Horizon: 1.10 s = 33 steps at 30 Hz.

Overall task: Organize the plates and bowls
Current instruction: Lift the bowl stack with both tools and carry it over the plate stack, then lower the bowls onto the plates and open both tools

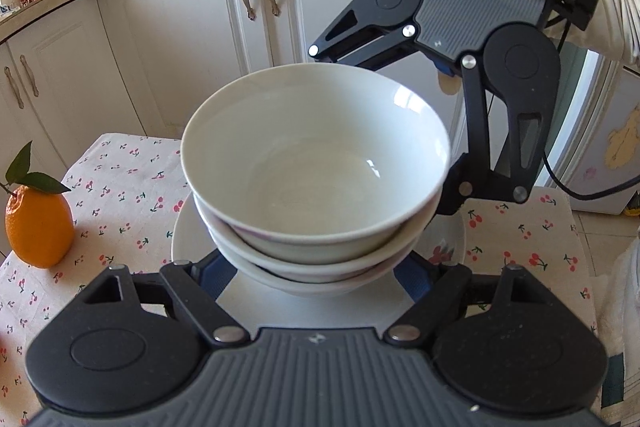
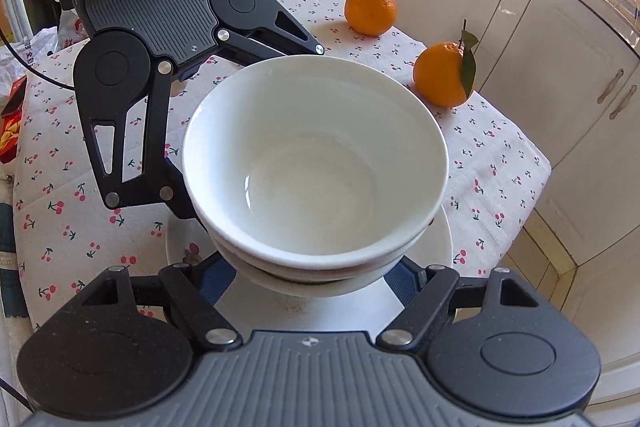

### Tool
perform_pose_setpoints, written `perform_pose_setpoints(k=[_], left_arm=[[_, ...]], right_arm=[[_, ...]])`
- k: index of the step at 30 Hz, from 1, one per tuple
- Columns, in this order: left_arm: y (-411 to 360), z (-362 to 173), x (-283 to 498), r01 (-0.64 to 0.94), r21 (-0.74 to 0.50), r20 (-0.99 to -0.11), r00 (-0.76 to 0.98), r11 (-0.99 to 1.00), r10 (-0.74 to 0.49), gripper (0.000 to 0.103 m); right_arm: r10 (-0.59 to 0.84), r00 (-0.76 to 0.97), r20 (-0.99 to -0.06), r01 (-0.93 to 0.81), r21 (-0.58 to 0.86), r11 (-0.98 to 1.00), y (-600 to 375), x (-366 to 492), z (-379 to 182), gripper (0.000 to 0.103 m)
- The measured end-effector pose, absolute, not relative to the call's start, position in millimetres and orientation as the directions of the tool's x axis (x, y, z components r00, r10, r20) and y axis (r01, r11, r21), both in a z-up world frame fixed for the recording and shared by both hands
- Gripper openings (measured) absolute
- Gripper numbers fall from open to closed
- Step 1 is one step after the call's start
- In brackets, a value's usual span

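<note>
Bowls, white and nested one inside another, sit stacked on a white plate on the cherry-print cloth of the worktop, and both claws are right up against them from opposite sides. Left claw comes in low at the near side of the stack, its blue-padded fingers spread wide around the bottom bowl, though whether the pads actually touch the bowl is hard to say. Right claw mirrors it from the other side, fingers likewise set wide apart and flanking the base of the stack just above the plate. From the right wrist view, two oranges stand on the cloth beyond the bowls, one with a leaf, the other farther back. White cabinets line the background behind the worktop.
</note>
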<state>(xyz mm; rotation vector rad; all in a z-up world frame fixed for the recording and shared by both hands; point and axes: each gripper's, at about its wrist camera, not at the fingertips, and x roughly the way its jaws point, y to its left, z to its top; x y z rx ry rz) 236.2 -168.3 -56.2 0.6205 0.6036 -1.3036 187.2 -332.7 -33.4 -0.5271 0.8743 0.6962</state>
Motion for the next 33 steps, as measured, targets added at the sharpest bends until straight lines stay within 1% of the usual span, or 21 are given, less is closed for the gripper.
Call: perform_pose_setpoints(k=[9,11,14,16,17,18,19,20,23,27,29,31,33], left_arm=[[-167,-58,240,0.983,0.053,-0.716,0.159,0.173,-0.680,0.084],[-166,-59,243,0.982,0.033,-0.713,0.153,0.186,-0.684,0.084],[-166,-59,242,0.981,0.045,-0.712,0.163,0.188,-0.683,0.085],[-166,-58,240,0.980,0.061,-0.708,0.177,0.191,-0.684,0.086],[-165,-57,237,0.978,0.077,-0.701,0.191,0.194,-0.687,0.088],[-165,-55,235,0.975,0.095,-0.694,0.208,0.199,-0.689,0.095],[-163,-53,232,0.972,0.112,-0.687,0.226,0.207,-0.690,0.100],[-162,-51,230,0.970,0.119,-0.682,0.235,0.213,-0.692,0.101],[-157,-45,220,0.959,0.143,-0.679,0.275,0.245,-0.681,0.101],[-144,-33,199,0.938,0.170,-0.651,0.337,0.303,-0.680,0.102],[-137,-28,185,0.912,0.196,-0.624,0.400,0.361,-0.671,0.102],[-128,-23,169,0.870,0.219,-0.572,0.481,0.442,-0.664,0.102],[-121,-18,157,0.832,0.205,-0.558,0.532,0.516,-0.636,0.102]], right_arm=[[0.329,0.447,-0.831,-0.723,-0.120,0.680,-334,193,-36,0.083],[0.332,0.449,-0.829,-0.715,-0.111,0.690,-336,193,-35,0.083],[0.342,0.449,-0.825,-0.709,-0.096,0.698,-338,194,-34,0.084],[0.339,0.454,-0.824,-0.708,-0.102,0.699,-338,193,-34,0.086],[0.342,0.455,-0.822,-0.707,-0.100,0.701,-338,192,-34,0.090],[0.345,0.458,-0.819,-0.706,-0.100,0.701,-338,191,-33,0.094],[0.347,0.464,-0.815,-0.703,-0.100,0.704,-337,189,-32,0.096],[0.348,0.472,-0.810,-0.698,-0.102,0.709,-337,187,-30,0.099],[0.325,0.491,-0.808,-0.675,-0.118,0.728,-336,182,-26,0.099],[0.279,0.526,-0.803,-0.618,-0.136,0.774,-331,169,-19,0.102],[0.246,0.553,-0.796,-0.573,-0.149,0.806,-327,160,-14,0.103],[0.209,0.572,-0.793,-0.514,-0.148,0.845,-323,150,-10,0.103],[0.174,0.587,-0.791,-0.441,-0.132,0.888,-319,140,-6,0.103]])
